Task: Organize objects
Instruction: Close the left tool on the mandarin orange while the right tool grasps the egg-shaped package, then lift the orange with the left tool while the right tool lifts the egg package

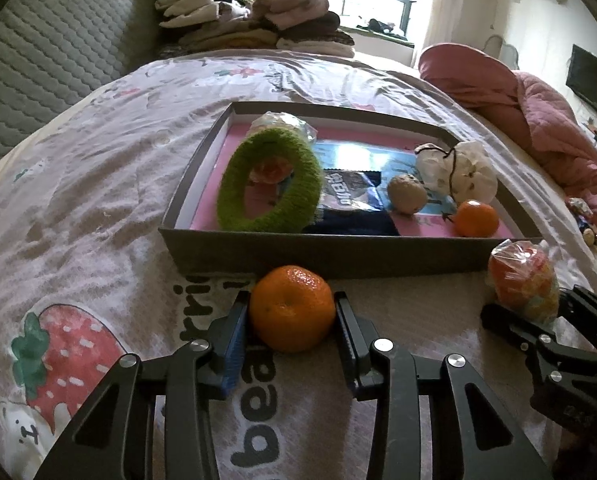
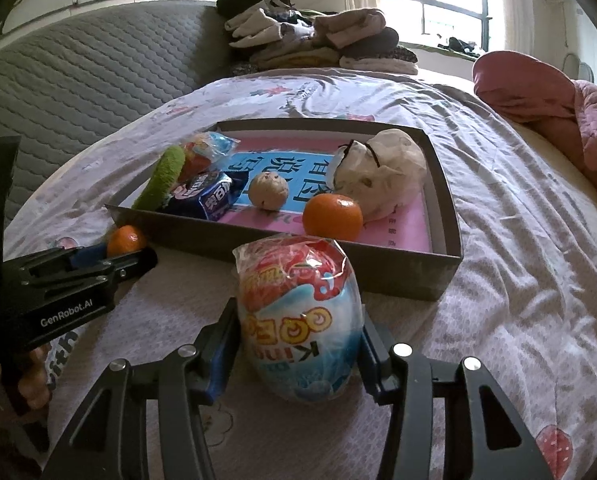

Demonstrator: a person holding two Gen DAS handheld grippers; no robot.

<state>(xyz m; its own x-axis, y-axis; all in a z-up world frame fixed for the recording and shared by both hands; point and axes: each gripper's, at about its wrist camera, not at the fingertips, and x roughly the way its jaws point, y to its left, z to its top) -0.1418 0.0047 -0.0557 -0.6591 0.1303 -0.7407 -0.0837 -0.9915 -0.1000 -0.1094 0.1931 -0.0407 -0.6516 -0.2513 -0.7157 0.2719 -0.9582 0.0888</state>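
Observation:
A tangerine (image 1: 292, 308) rests on the bedsheet just in front of the grey box (image 1: 318, 256), and my left gripper (image 1: 292, 305) is shut on it, both pads against its sides. To its right, my right gripper (image 2: 298, 320) is shut on a plastic-wrapped toy egg (image 2: 298, 312), which stands upright on the sheet. The left wrist view shows that egg (image 1: 522, 280) and the right gripper (image 1: 534, 308) at the right edge. The box holds a green fuzzy ring (image 1: 270, 180), a blue snack pack (image 1: 350, 192), a beige ball (image 1: 406, 194), a white bag (image 1: 458, 168) and a second tangerine (image 1: 476, 218).
The box (image 2: 378, 272) lies mid-bed on a printed sheet. Folded clothes (image 1: 258, 20) are stacked at the far end beside a grey quilted headboard (image 1: 38, 60). A pink quilt (image 1: 538, 120) is bunched on the right, with small items (image 1: 586, 220) near it.

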